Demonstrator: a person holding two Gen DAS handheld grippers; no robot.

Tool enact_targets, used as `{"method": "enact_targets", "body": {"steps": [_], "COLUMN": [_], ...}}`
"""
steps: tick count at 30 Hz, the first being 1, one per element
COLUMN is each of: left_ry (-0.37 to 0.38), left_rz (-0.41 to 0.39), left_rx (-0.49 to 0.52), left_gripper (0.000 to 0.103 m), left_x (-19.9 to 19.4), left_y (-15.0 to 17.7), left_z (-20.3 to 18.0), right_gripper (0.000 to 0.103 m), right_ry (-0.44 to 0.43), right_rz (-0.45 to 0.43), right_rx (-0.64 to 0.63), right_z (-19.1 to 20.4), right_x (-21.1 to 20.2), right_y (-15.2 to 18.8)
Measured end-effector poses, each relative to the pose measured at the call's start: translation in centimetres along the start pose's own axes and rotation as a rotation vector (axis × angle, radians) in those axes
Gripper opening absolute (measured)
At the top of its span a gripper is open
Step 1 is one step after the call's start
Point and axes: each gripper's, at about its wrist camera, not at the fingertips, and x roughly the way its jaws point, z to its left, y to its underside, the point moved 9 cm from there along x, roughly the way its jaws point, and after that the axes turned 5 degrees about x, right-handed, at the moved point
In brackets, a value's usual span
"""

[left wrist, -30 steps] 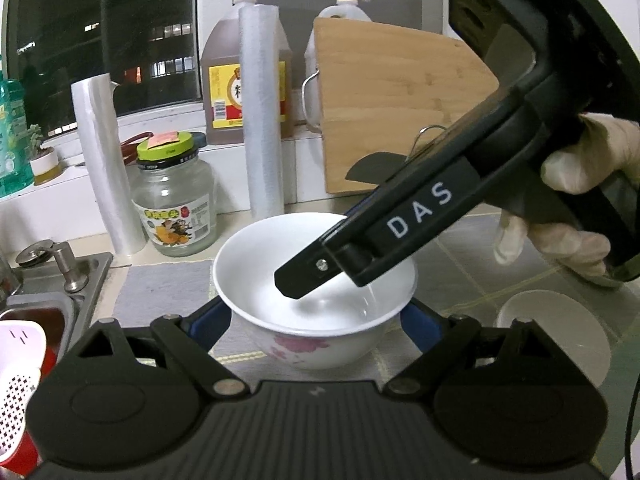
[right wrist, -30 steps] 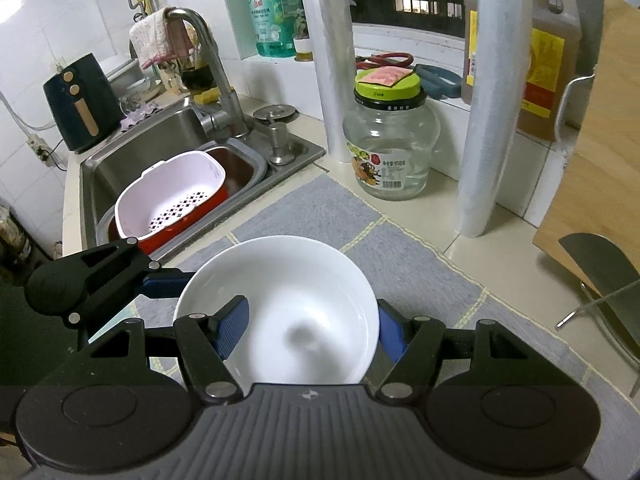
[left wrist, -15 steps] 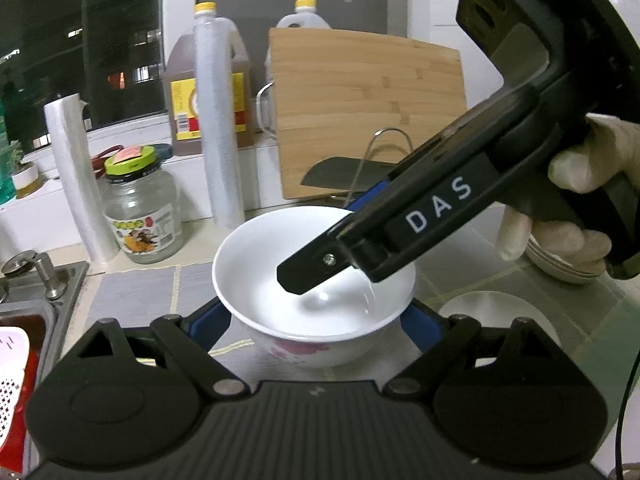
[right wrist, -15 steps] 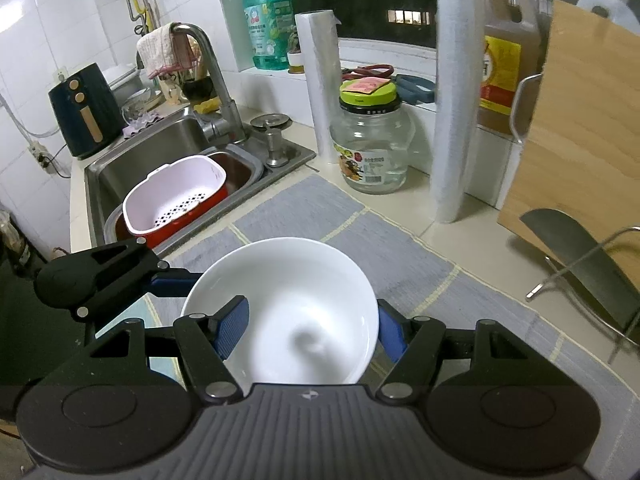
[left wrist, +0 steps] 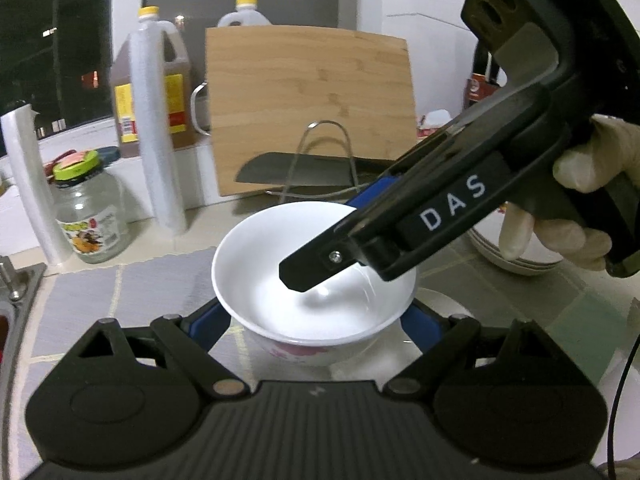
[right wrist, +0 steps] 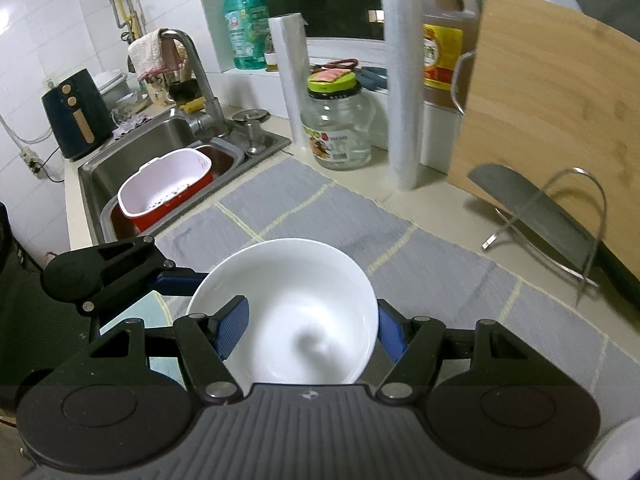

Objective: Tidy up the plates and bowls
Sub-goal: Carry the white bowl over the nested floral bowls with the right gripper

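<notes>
White bowl (left wrist: 314, 280) sits between the left gripper (left wrist: 314, 322) blue pads (left wrist: 208, 322), one on each side of its lower wall; can't tell from either view if they actually press it. Pink floral print on bowl's outer wall. Right gripper (right wrist: 306, 326) straddles the bowl rim: one finger inside the bowl, the other outside, jaws narrowed onto the wall, so it's gripping the bowl. Bowl looks lifted above the grey mat (right wrist: 332, 208), slightly tilted.

Just under/right of the bowl: a small white dish (left wrist: 448, 306) on the counter. Further right, behind the gloved right hand (left wrist: 560, 216): stack of plates (left wrist: 516, 262).

Beyond the bowl: cleaver (left wrist: 296, 168) on a wire stand (left wrist: 328, 152), bamboo cutting board (left wrist: 308, 100) leaning behind it. Left of that: tall wrap roll (left wrist: 154, 132), glass jar with green lid (left wrist: 90, 212), oil jug (left wrist: 176, 92). Far left: sink (right wrist: 160, 148) holding a pink colander (right wrist: 164, 184) in a red tub.
</notes>
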Motion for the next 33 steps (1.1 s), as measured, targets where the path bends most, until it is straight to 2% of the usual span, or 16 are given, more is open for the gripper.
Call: {"method": "enact_targets", "body": {"steps": [14, 33], "left_ry": [0.041, 0.051], "left_rz": [0.037, 0.100], "left_rx": [0.021, 0.029], "left_gripper": [0.091, 0.091], "left_x": [0.3, 0.9], "left_y": [0.7, 2.0], "left_z": [-4.0, -5.3], "right_gripper": [0.073, 0.073], "right_ry": [0.003, -0.005], "right_rz": [0.019, 0.062], "right_rx": [0.040, 0.055], "right_z": [-2.0, -2.4], "right_x": [-2.2, -1.8], "right_y": [3.7, 6.1]}}
